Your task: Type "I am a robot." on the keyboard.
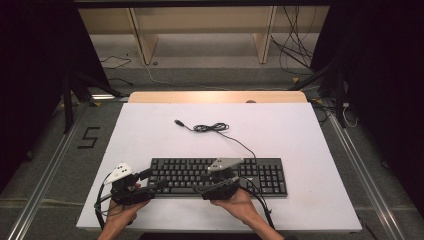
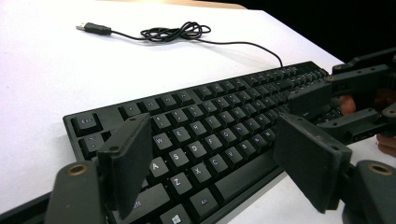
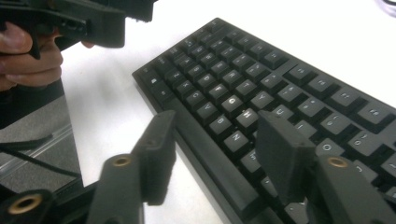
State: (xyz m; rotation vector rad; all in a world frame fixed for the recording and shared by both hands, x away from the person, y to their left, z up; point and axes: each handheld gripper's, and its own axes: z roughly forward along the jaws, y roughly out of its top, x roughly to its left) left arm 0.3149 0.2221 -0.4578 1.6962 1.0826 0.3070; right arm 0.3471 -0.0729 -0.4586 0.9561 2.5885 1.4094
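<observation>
- A flat black plastic keyboard (image 1: pixel 218 176) with rows of low square keys lies on the white tabletop (image 1: pixel 150 130), near the person's edge; its thin black cable (image 1: pixel 215 128) runs back in a loose coil to a USB plug, unplugged.
- The left gripper (image 1: pixel 150 180) hovers over the keyboard's left end, jaws apart and empty, the letter keys showing between them in the left gripper view.
- The right gripper (image 1: pixel 220 184) sits low over the middle of the front edge, jaws apart, nothing clamped; one jaw hangs over the space bar (image 3: pixel 210 163), the other over the keys.
- Likely risks: a jaw tip coming down between two keys could press both or catch a keycap edge.
- A sideways nudge could slide the light keyboard, since nothing pins it.
- The grippers stand near each other, so crossing reaches could collide.
</observation>
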